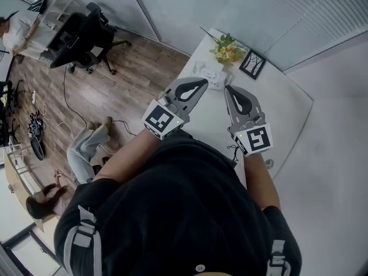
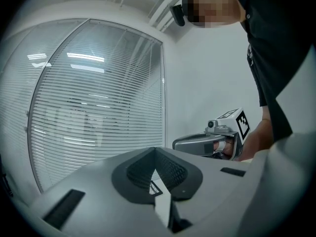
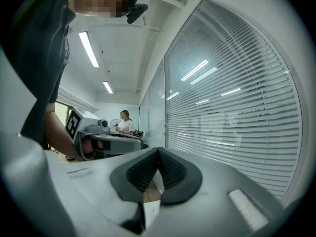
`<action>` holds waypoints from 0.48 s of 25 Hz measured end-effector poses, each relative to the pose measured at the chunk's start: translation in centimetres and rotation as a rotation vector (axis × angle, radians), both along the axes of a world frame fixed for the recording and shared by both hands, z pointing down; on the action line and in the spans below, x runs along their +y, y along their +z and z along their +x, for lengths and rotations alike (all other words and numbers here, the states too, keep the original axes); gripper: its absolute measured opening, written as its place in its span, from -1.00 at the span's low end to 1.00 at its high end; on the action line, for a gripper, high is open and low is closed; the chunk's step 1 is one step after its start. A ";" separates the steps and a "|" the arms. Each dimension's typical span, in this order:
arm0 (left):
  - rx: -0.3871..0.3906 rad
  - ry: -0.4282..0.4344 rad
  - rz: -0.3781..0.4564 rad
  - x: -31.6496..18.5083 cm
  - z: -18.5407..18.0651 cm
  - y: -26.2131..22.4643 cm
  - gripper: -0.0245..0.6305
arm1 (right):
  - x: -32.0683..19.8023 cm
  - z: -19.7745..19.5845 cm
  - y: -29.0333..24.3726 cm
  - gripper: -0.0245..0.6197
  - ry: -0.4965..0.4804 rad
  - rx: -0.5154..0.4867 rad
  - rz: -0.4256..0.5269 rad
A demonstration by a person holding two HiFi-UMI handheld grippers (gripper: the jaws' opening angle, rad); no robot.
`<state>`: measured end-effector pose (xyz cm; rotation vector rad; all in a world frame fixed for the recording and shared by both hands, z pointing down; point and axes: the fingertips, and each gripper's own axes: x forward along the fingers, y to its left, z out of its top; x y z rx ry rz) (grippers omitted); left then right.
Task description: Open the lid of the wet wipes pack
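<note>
In the head view the white wet wipes pack (image 1: 213, 77) lies on the white table (image 1: 276, 105), near the far edge; its lid cannot be made out. My left gripper (image 1: 203, 82) is held level above the table with its tip just left of the pack, jaws shut and empty. My right gripper (image 1: 228, 89) hovers just right of the pack, also shut with nothing in it. In the left gripper view my left gripper (image 2: 155, 151) shows its pads meeting, with the right gripper (image 2: 202, 144) beyond. The right gripper view shows my right gripper (image 3: 158, 150) shut. Neither gripper view shows the pack.
A small pot of flowers (image 1: 227, 49) and a framed picture (image 1: 252, 64) stand behind the pack. A cable (image 1: 233, 152) hangs at the table's near edge. An office chair (image 1: 86, 30) stands on the wooden floor at left. Window blinds (image 3: 237, 117) fill the background.
</note>
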<state>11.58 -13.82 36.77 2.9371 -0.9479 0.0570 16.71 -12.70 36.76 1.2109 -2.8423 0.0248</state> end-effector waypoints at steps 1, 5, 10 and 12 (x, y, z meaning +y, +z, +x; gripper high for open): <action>-0.001 0.000 0.000 0.0 0.0 0.0 -0.93 | 0.0 0.0 0.0 -0.89 0.000 0.000 0.001; -0.003 -0.005 0.000 0.0 0.1 0.1 -0.93 | 0.0 0.1 -0.1 -0.89 -0.003 0.001 0.001; -0.006 -0.009 -0.002 0.2 0.0 0.1 -0.93 | 0.2 0.0 -0.1 -0.89 -0.003 -0.001 0.001; -0.009 -0.011 -0.001 0.2 0.0 0.2 -0.93 | 0.2 0.0 -0.1 -0.89 -0.003 -0.003 0.003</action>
